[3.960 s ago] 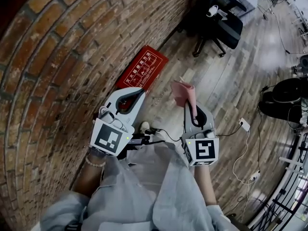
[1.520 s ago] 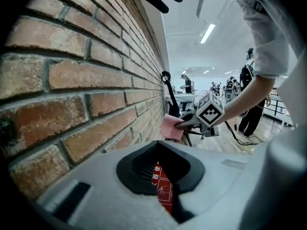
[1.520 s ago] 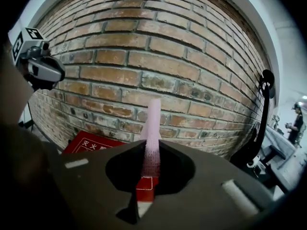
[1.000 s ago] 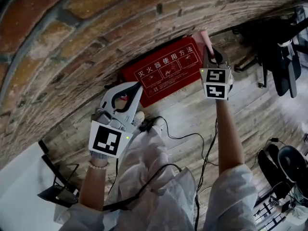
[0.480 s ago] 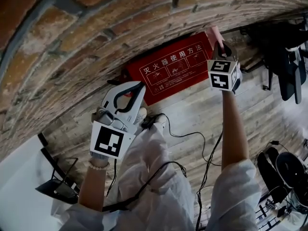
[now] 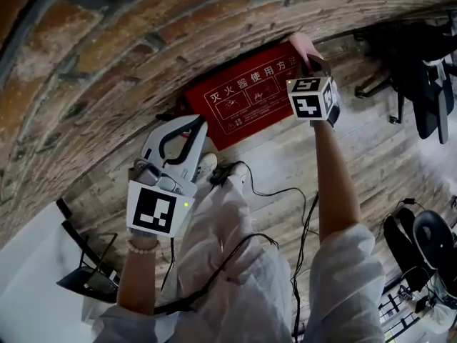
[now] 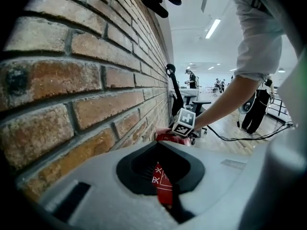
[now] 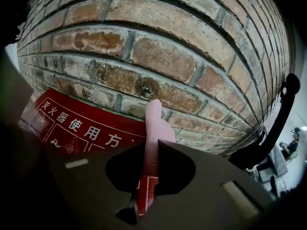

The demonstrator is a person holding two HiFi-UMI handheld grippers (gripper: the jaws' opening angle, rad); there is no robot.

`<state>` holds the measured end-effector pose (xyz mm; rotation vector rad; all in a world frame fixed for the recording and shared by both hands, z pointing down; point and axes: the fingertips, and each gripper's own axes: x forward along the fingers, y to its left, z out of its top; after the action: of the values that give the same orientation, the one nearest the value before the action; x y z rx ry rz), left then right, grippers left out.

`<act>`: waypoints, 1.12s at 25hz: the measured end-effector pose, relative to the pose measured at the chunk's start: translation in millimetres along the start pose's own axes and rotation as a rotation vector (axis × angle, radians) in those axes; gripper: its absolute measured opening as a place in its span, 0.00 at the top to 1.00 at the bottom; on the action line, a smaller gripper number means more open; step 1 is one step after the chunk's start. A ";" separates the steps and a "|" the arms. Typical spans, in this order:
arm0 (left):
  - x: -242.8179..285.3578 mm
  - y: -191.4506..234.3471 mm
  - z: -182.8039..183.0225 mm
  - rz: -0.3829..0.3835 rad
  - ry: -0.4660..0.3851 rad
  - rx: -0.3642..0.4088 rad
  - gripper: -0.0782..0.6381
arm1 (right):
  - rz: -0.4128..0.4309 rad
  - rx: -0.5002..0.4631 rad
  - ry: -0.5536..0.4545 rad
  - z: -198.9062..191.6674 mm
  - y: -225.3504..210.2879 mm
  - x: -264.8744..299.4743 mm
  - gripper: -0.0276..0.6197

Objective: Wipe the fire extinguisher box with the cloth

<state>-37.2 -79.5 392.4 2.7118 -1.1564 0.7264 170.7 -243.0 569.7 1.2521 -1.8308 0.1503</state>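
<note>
The red fire extinguisher box (image 6: 246,98) with white print lies on the floor against the brick wall. My right gripper (image 6: 308,59) is shut on a pink cloth (image 6: 303,46) and holds it at the box's right end, by the wall. The right gripper view has the cloth (image 8: 152,123) standing up out of the shut jaws, with the box (image 8: 72,126) to its left. My left gripper (image 6: 187,125) hangs shut and empty just short of the box's left end. In the left gripper view the box (image 7: 162,181) shows through the jaw opening, and the right gripper's cube (image 7: 184,122) is beyond.
The brick wall (image 6: 143,41) fills the top of the head view. Cables (image 6: 285,199) run over the wooden floor beside a shoe (image 6: 207,166). Black office chairs (image 6: 421,70) stand at the right, and a black frame (image 6: 86,277) lies at the lower left.
Four seconds ago both grippers hung well short of the box. Now the right gripper has the cloth at the box's right end, shifted slightly left in the last half second. The left barely moved.
</note>
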 end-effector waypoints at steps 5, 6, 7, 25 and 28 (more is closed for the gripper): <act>-3.3 1.3 -4.7 0.001 0.011 -0.012 0.89 | 0.056 0.000 0.013 -1.0 18.5 0.5 0.93; -4.0 1.8 -5.9 0.002 0.014 -0.017 0.89 | 0.066 -0.001 0.010 0.8 22.7 0.2 0.93; -4.6 1.9 -6.9 0.003 0.017 -0.021 0.89 | 0.074 -0.003 0.006 2.3 26.7 -0.2 0.93; -14.3 6.2 -12.9 0.012 0.012 -0.057 0.89 | 0.201 -0.016 -0.056 24.2 97.7 -17.1 0.93; -16.3 8.6 -14.7 0.015 0.010 -0.060 0.89 | 0.223 -0.020 -0.067 26.7 110.2 -22.1 0.93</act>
<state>-58.7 -70.8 397.0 2.6500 -1.1784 0.6949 69.0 -188.9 577.3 1.0481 -2.0227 0.2144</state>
